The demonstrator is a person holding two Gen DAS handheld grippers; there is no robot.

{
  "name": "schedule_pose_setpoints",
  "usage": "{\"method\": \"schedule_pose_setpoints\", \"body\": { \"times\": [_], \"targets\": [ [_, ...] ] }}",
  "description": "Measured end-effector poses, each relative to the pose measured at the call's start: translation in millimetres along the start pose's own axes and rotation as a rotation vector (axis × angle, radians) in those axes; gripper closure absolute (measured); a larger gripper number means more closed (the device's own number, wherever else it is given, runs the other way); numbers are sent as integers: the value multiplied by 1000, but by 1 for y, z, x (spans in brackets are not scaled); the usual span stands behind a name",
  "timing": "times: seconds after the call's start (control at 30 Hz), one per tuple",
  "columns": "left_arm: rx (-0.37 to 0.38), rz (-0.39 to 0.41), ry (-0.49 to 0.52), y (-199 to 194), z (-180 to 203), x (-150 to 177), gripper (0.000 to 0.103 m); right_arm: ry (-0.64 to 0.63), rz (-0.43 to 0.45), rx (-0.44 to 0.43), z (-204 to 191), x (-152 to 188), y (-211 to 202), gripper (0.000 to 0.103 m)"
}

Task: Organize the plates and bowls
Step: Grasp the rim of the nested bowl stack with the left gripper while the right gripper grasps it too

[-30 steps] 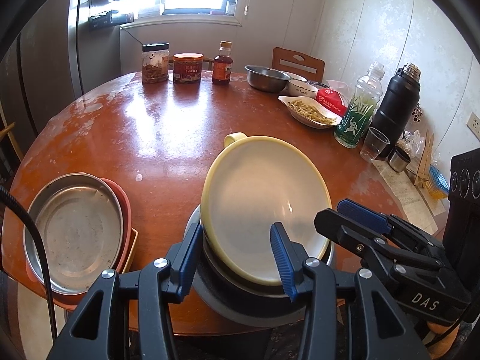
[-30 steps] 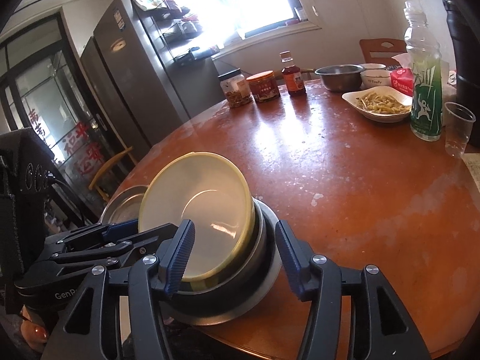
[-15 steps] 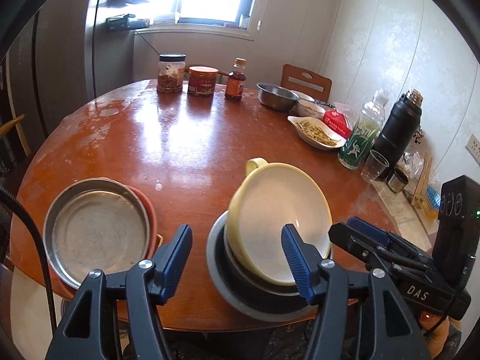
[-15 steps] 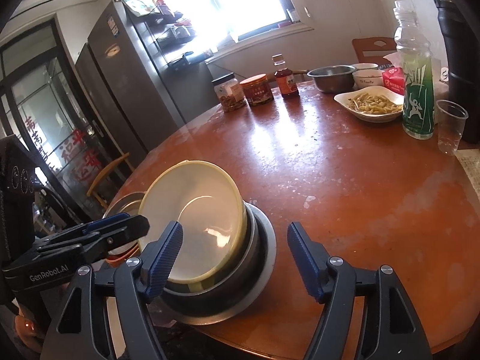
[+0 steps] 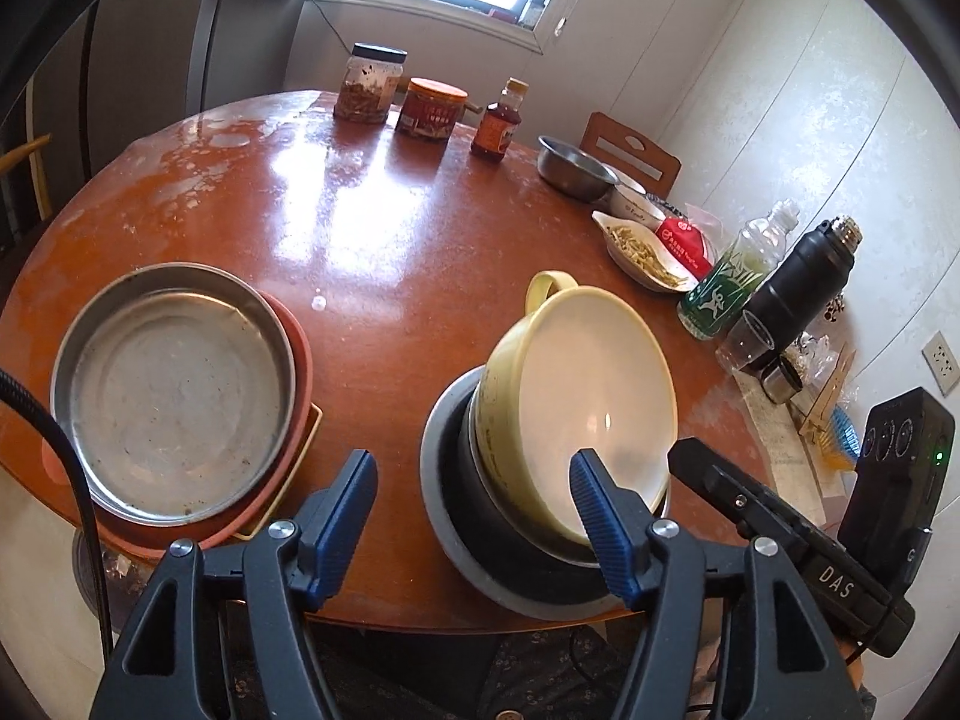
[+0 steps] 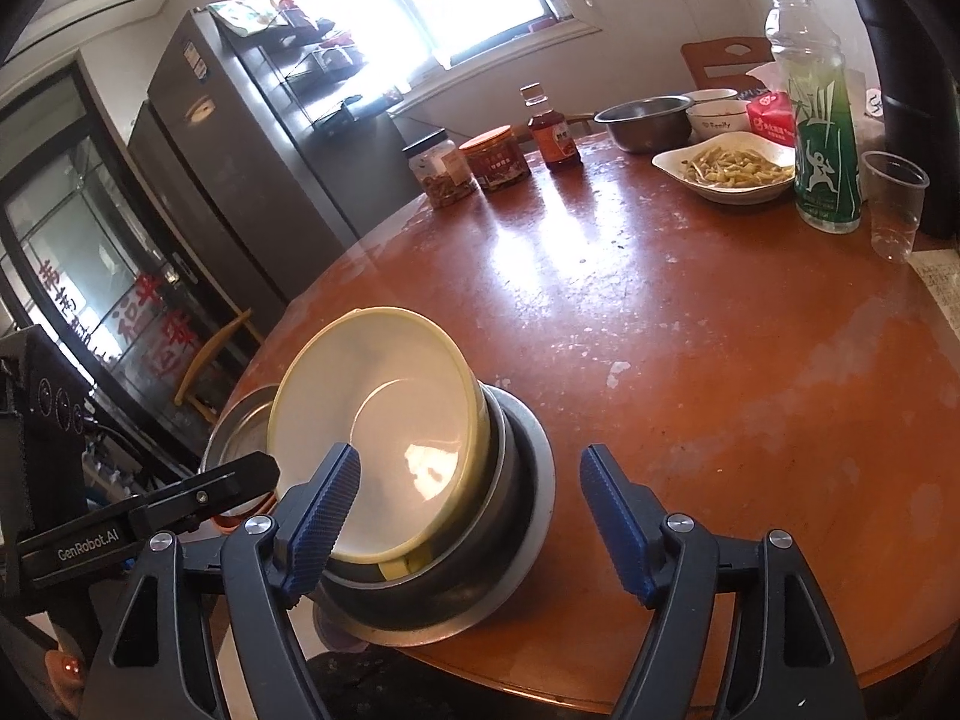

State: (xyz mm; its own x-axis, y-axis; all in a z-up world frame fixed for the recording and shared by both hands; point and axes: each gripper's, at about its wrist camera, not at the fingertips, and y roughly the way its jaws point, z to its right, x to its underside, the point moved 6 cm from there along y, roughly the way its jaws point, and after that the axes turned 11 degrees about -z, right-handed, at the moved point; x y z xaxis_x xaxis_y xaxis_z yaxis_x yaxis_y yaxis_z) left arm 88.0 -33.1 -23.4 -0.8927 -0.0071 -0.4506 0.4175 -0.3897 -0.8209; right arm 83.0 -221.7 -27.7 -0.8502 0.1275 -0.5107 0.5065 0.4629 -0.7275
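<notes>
Both grippers, left gripper (image 5: 474, 510) and right gripper (image 6: 468, 504), have just spread their fingers, releasing the yellow bowl (image 5: 591, 414) (tilted, lower centre) nested on the surface's bowl stack.

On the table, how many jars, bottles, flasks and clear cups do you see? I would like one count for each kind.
Jars: 2 (clear jar, red jar)
Bottles: 2 (sauce bottle, green bottle)
Flasks: 1 (black flask)
Clear cups: 1 (plastic cup)
Total: 6
</notes>
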Motion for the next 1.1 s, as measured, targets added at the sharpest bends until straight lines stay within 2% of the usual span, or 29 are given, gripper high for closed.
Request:
{"method": "schedule_pose_setpoints", "body": {
  "times": [0.13, 0.3, 0.47, 0.77, 1.1],
  "targets": [
    [42, -25, -12, 7, 2, 1, 36, 17, -8, -1, 2, 2, 1, 26],
    [15, -44, -24, 14, -1, 1, 32, 25, -20, 3, 4, 2, 4, 26],
    [35, -73, -45, 22, -4, 2, 28, 26, -39, 12, 5, 4, 11, 26],
    [108, -164, -89, 45, -5, 6, 25, 32, -70, -4, 5, 6, 22, 25],
    [198, -192, -137, 60, -7, 9, 26, 73, -89, -34, 12, 5, 33, 25]
  ]
}}
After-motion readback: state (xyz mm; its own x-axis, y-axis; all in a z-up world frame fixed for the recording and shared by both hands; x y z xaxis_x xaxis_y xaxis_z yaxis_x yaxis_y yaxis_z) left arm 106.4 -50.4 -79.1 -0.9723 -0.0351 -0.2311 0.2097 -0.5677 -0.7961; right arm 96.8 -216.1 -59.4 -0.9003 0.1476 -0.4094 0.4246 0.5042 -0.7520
